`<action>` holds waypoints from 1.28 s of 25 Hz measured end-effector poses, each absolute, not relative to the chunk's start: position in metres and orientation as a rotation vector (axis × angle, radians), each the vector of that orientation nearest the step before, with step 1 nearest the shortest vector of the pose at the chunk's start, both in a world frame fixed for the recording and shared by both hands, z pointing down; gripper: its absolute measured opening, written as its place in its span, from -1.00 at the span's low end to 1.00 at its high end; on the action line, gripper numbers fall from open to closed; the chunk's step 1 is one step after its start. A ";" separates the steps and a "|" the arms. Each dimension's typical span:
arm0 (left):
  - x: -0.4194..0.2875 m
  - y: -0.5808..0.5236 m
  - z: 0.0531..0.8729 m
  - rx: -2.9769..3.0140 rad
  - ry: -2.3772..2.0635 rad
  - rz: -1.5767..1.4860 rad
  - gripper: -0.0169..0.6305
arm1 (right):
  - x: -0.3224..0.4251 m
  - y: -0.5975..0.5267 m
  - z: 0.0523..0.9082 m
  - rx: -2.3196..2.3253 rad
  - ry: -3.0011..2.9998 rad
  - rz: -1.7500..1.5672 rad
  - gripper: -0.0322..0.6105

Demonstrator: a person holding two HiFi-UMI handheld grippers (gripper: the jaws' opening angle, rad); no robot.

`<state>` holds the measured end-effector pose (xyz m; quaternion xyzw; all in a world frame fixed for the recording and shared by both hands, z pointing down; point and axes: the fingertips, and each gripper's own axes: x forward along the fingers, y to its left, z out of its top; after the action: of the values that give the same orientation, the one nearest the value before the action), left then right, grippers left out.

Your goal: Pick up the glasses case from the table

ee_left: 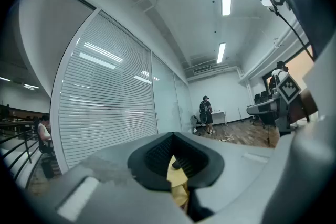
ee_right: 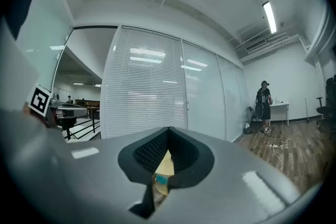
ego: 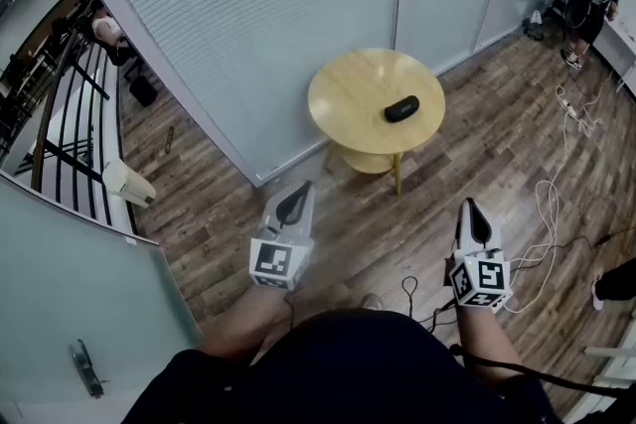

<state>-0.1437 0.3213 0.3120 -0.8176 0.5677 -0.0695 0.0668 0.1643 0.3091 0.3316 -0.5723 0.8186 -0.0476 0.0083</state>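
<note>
A black glasses case (ego: 401, 108) lies on the right half of a round yellow table (ego: 350, 94), with nothing touching it. My left gripper (ego: 301, 187) is held level well short of the table, its jaws shut and empty. My right gripper (ego: 467, 205) is level too, lower right of the table, also shut and empty. In the left gripper view the pads (ee_left: 157, 155) meet, leaving a thin slit where a strip of yellow table shows. The right gripper view shows the same: pads (ee_right: 152, 152) together, yellow behind them. The case is hidden in both gripper views.
A glass wall with white blinds (ego: 268, 25) runs behind the table. Cables (ego: 552, 204) trail over the wooden floor at the right. A person (ego: 593, 0) stands far back right by a white desk. A railing (ego: 60, 104) is at the left.
</note>
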 end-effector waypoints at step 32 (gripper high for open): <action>-0.110 -0.029 0.338 -2.606 1.566 -0.140 -0.94 | 0.153 0.009 0.402 -1.912 2.586 -0.311 -0.87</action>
<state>-0.1097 -0.0290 0.3382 -0.8552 0.5140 -0.0459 0.0492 0.1526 0.0091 0.4018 -0.5912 0.7996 -0.0962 -0.0446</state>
